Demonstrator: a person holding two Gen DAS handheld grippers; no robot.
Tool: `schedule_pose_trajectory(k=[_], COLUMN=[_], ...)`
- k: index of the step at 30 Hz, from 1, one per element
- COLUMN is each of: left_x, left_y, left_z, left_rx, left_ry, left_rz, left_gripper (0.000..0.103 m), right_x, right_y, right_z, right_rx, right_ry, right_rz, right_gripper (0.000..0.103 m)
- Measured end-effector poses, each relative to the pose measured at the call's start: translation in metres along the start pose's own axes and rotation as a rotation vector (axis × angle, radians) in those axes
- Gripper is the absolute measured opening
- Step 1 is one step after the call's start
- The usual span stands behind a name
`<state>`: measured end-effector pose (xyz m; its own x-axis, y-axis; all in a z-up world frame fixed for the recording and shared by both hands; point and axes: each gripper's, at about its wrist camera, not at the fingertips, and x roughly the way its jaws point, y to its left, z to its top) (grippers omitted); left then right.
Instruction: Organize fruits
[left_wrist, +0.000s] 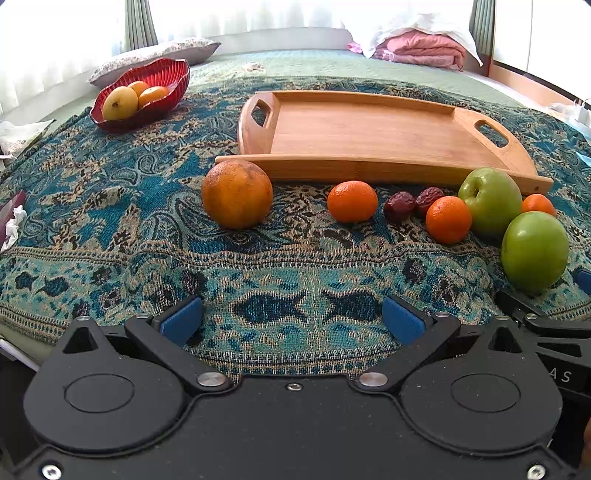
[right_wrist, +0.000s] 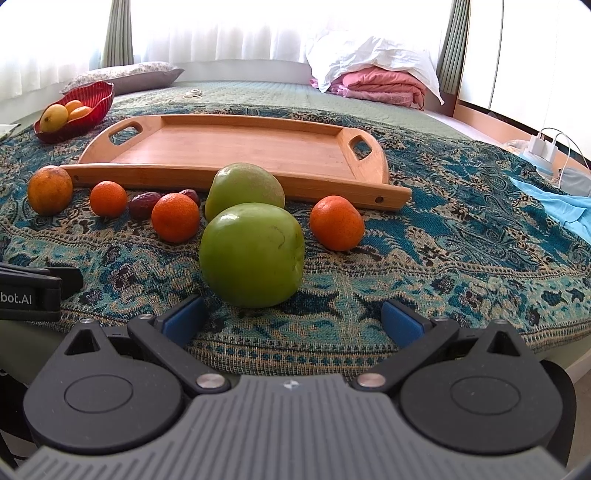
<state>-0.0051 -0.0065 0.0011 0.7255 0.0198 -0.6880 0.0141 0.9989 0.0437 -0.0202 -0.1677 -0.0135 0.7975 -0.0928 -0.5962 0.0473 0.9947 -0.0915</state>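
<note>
- Both tongs are held wide w/ nothing between the blue pads: left gripper (left_wrist: 291, 319) hangs over bare cloth, right gripper (right_wrist: 291, 319) sits just short of the near green apple (right_wrist: 253, 254).
- Fruit is lined up on the patterned cloth (left_wrist: 110, 206) along the near rim of the wooden tray (left_wrist: 354, 136), which holds nothing yet. In left view: big orange (left_wrist: 237, 194) at 11 o'clock, a mandarin (left_wrist: 352, 201) at 12, two dates (left_wrist: 399, 206) and more fruit toward 2–3.
- Risk 1: round fruit on soft bedding is likely to roll if nudged by a pad before the close; the near apple appears to touch the second green apple (right_wrist: 243, 184) behind it, so a push could shift both.
- Risk 2: smooth apple skin could slip if pinched off-centre.
- Risk 3: the tray's raised rim could be clipped if fruit is carried in low.
- Risk 4: grippers are side by side, each seen at the other's frame edge; a clash is possible.
- Only right view shows: a mandarin (right_wrist: 337, 222) at 1 o'clock unobstructed, plus a charger and blue fabric at 2–3.
- Only left view shows: tissue and clutter at 9 o'clock; the red bowl (left_wrist: 142, 94) w/ yellow fruit is seen larger.
</note>
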Motion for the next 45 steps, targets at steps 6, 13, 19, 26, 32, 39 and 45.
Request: schedule_pose_trajectory(k=[6,13,19,26,32,39,45], left_x=[-0.003,-0.011,-0.024,-0.016,0.006,0.018,0.026], left_y=[0.002,0.000,0.007,0.029,0.036,0.036,0.037], left_z=[-0.011,-0.008,0.005,0.028,0.032,0.030,0.026], left_rx=[0.017,0.017,0.055,0.029,0.017,0.018,-0.010], left_ry=[-0.082,-0.106,-0.246,-0.294,-0.269,-0.282,-0.273], left_rz=[-0.013,0.003,0.084,0.061,0.045,0.065,0.038], left_gripper=[0.103,0.103,0.103,0.102,0.089,0.086,0.082], right_x=[-0.002,-0.015,-0.032,-0.033,-0.029,-0.019,-0.020], right_y=[0.002,0.009,0.014,0.019,0.019,0.018,0.019], right_z=[-0.007,-0.012,-0.006,-0.007,-0.007,-0.008,-0.015], right_rx=[-0.003,-0.036,-0.058,-0.027,0.004,0.061,0.110], right_ry=[-0.051,-0.135,-0.256,-0.300,-0.305,-0.285,-0.338], right_rz=[-0.018,-0.040,0.000,0.036,0.044,0.016,-0.036], right_gripper=[0.103,0.103,0.103,0.100,0.091,0.075,0.066])
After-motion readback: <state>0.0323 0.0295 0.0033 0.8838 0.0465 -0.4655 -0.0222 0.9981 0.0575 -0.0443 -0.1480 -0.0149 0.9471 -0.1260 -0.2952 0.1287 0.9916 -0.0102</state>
